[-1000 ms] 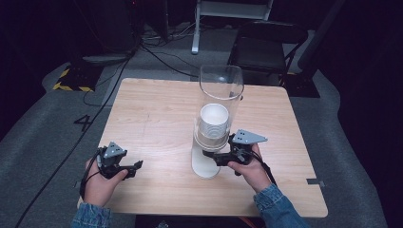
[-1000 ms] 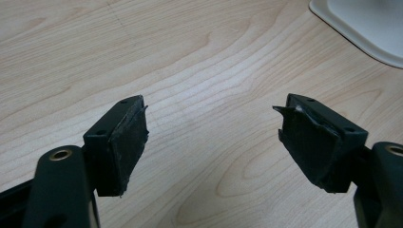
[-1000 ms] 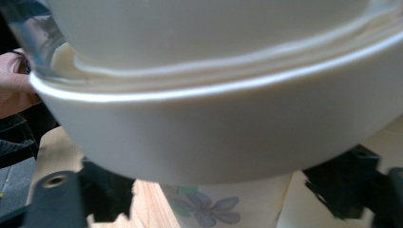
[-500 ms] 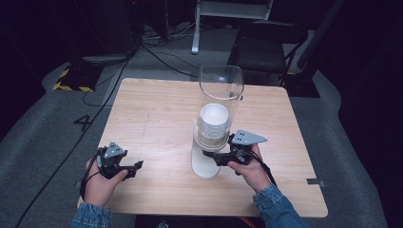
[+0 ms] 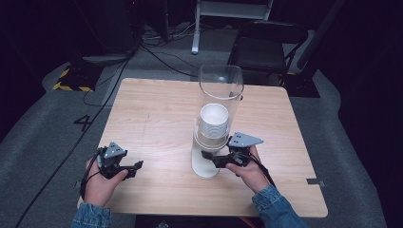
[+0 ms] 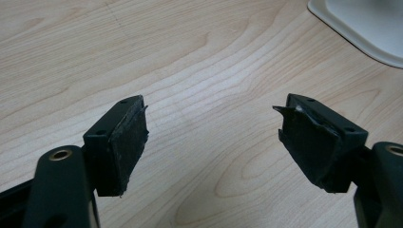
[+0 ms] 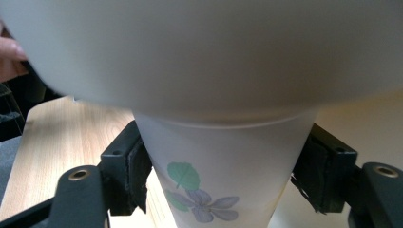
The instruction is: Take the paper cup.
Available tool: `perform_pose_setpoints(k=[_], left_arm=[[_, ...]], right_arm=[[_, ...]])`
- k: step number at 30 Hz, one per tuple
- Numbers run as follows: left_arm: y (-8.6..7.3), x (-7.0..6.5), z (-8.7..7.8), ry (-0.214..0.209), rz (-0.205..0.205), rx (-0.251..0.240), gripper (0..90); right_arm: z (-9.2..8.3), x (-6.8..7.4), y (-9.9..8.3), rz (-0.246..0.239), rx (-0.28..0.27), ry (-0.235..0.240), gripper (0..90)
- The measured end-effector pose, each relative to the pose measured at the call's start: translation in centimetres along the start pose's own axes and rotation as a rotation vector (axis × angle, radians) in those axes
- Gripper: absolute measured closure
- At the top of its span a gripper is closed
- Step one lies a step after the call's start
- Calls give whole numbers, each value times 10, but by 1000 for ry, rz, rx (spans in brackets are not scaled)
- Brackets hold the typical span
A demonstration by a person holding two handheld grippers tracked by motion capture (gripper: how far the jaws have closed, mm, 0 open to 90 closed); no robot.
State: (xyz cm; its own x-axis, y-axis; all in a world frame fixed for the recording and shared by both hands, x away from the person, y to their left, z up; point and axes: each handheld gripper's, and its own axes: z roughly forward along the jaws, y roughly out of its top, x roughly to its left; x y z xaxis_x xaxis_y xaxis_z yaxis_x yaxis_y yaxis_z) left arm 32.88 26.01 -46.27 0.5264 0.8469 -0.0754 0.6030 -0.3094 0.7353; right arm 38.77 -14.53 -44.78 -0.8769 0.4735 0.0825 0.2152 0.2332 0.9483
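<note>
A: From above, where was everything?
B: The cup dispenser (image 5: 217, 128) stood mid-table (image 5: 157, 114); the right gripper (image 5: 212, 159) reached under it.
A: The gripper views?
B: The left gripper (image 6: 211, 137) was spread over bare wood; the right pinched the flowered cup (image 7: 214, 180).

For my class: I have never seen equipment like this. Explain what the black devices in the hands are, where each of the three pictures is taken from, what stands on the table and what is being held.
A person sits at a light wooden table holding a black two-jaw hand-held gripper in each hand. The high view looks down from above. The other two pictures come from cameras riding on the grippers, looking along their jaws.

On the table stands a tall clear plastic cup dispenser on a white base, with a stack of white paper cups inside.

The left hand-held gripper is open over bare wood. The right hand-held gripper has its jaws against both sides of the lowest white cup with a flower print under the dispenser.
</note>
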Motion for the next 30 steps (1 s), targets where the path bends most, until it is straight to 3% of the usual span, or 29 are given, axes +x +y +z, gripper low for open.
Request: perform_pose_setpoints(k=[15, 20, 30], left_arm=[[0, 1, 0, 3, 1, -1, 239], [0, 0, 0, 3, -3, -2, 239], [2, 0, 3, -1, 5, 7, 238]], right_arm=[[6, -1, -14, -11, 77, 4, 295], [7, -1, -20, -20, 126, -1, 297], [1, -2, -25, -8, 174, 8, 302]])
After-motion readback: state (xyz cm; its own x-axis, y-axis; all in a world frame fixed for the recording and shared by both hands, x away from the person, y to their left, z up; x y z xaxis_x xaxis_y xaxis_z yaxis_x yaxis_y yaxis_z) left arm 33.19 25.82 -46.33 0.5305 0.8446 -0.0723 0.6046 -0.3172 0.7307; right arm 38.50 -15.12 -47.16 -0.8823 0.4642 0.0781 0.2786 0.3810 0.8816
